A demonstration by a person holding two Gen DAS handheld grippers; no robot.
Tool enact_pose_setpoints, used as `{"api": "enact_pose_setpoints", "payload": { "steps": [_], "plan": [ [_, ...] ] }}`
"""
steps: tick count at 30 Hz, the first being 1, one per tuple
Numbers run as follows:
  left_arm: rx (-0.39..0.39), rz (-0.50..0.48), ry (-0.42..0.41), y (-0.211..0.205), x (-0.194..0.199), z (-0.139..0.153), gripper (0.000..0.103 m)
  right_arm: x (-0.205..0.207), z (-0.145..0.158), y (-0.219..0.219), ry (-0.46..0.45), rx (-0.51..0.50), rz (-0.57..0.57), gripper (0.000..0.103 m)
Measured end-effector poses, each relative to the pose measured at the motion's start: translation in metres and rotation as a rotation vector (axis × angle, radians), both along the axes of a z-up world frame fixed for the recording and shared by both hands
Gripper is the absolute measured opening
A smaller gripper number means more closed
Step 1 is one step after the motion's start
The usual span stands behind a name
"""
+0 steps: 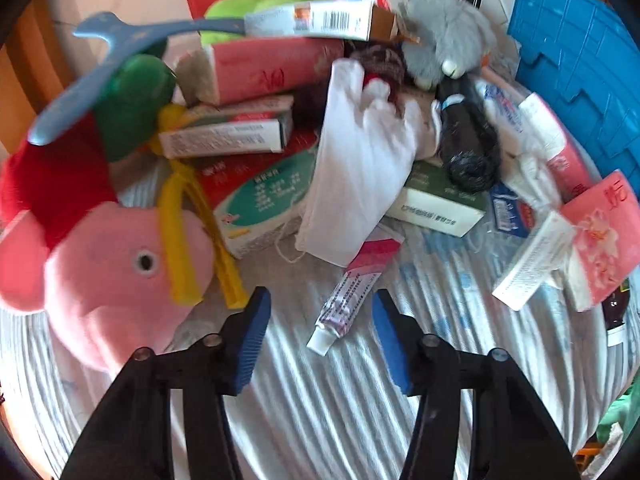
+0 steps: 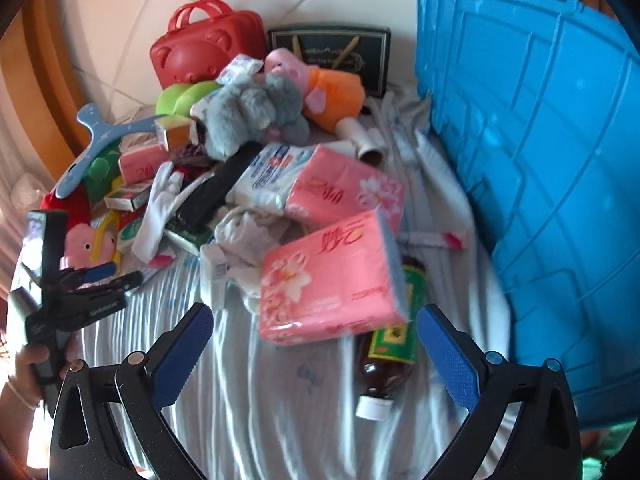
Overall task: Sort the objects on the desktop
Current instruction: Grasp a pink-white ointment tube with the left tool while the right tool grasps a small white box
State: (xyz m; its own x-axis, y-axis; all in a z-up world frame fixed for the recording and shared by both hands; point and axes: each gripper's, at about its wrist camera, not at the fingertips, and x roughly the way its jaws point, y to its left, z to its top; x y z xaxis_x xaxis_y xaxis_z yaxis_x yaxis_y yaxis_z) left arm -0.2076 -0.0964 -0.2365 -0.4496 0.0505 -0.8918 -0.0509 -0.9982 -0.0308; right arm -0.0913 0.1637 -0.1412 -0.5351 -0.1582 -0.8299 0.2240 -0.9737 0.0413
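A heap of objects lies on a striped cloth (image 1: 304,392). My left gripper (image 1: 320,312) is open, its blue pads either side of a small ointment tube (image 1: 344,304) lying just ahead. A pink plush pig (image 1: 116,276) is at its left, a white glove (image 1: 360,160) ahead. My right gripper (image 2: 314,320) is open and empty, with a pink tissue pack (image 2: 328,276) just ahead between the fingers. A brown bottle (image 2: 384,364) lies under the pack's right side. The left gripper also shows in the right wrist view (image 2: 104,276) at the left.
A large blue crate (image 2: 532,160) stands at the right, also in the left view (image 1: 580,64). A red bear bag (image 2: 204,52), grey plush (image 2: 252,116), orange-dressed plush pig (image 2: 320,84), blue hanger (image 1: 100,76), medicine boxes (image 1: 228,136) and a black roll (image 1: 468,144) crowd the back.
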Motion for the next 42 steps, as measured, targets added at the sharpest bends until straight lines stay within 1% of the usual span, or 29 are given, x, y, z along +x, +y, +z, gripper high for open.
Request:
{"api": "enact_pose_setpoints", "payload": {
  "steps": [2,3,4,5,6,8,11,12,13,14,15,16,18,21,23,24,25,27,30,33,37,42],
  "plan": [
    [0.029,-0.015,-0.017,0.001,-0.005,-0.009,0.046,-0.001,-0.009,-0.011,-0.019,-0.001,0.007,0.103],
    [0.008,-0.025,0.012,0.004,-0.005,-0.008,0.043,-0.001,-0.012,-0.016,-0.023,0.000,0.013,0.103],
    [-0.006,-0.050,0.010,0.008,-0.006,-0.009,0.029,-0.002,-0.016,-0.023,-0.028,0.002,0.020,0.103],
    [-0.004,-0.070,0.014,0.010,-0.006,-0.007,0.021,-0.002,-0.018,-0.028,-0.034,0.001,0.024,0.103],
    [0.009,-0.075,0.009,0.009,-0.005,-0.005,0.018,-0.002,-0.022,-0.033,-0.042,-0.006,0.032,0.103],
    [0.044,-0.064,0.021,0.005,0.001,0.002,0.018,-0.002,-0.029,-0.045,-0.057,-0.026,0.048,0.103],
    [0.066,-0.048,0.036,-0.002,0.016,0.015,0.018,-0.005,-0.042,-0.064,-0.092,-0.040,0.072,0.103],
    [0.075,-0.042,0.043,-0.005,0.021,0.020,0.018,-0.006,-0.046,-0.070,-0.096,-0.053,0.081,0.097],
    [0.077,-0.036,0.049,-0.008,0.024,0.023,0.018,-0.008,-0.050,-0.076,-0.101,-0.065,0.088,0.084],
    [0.075,-0.028,0.059,-0.012,0.028,0.028,0.018,-0.010,-0.054,-0.082,-0.105,-0.069,0.089,0.076],
    [0.067,-0.022,0.067,-0.014,0.030,0.033,0.018,-0.013,-0.059,-0.086,-0.111,-0.076,0.086,0.065],
    [0.054,-0.014,0.077,-0.017,0.032,0.036,0.018,-0.017,-0.064,-0.090,-0.122,-0.090,0.084,0.059],
    [0.028,-0.002,0.090,-0.022,0.033,0.042,0.018,-0.024,-0.072,-0.094,-0.134,-0.109,0.076,0.058],
    [0.038,0.019,0.082,-0.029,0.033,0.043,0.018,-0.034,-0.086,-0.100,-0.156,-0.112,0.060,0.057],
    [0.047,0.025,0.083,-0.036,0.035,0.045,0.018,-0.041,-0.092,-0.103,-0.156,-0.098,0.048,0.042],
    [0.046,0.025,0.083,-0.039,0.036,0.046,0.018,-0.043,-0.094,-0.104,-0.159,-0.097,0.042,0.023],
    [0.045,0.022,0.085,-0.040,0.038,0.049,0.018,-0.045,-0.095,-0.104,-0.165,-0.110,0.040,0.021],
    [0.042,0.019,0.098,-0.039,0.039,0.055,0.018,-0.042,-0.089,-0.103,-0.157,-0.125,0.044,0.017],
    [0.055,0.009,0.137,-0.034,0.042,0.070,0.018,-0.029,-0.069,-0.100,-0.126,-0.148,0.073,0.017],
    [0.065,-0.007,0.195,-0.027,0.047,0.091,0.018,-0.016,-0.042,-0.096,-0.081,-0.160,0.100,0.017],
    [0.078,-0.034,0.283,-0.014,0.051,0.122,0.018,-0.002,0.006,-0.084,0.026,-0.169,0.118,0.017],
    [0.104,-0.069,0.384,0.010,0.053,0.166,0.018,-0.001,0.062,-0.061,0.151,-0.183,0.107,0.018]
  ]
}}
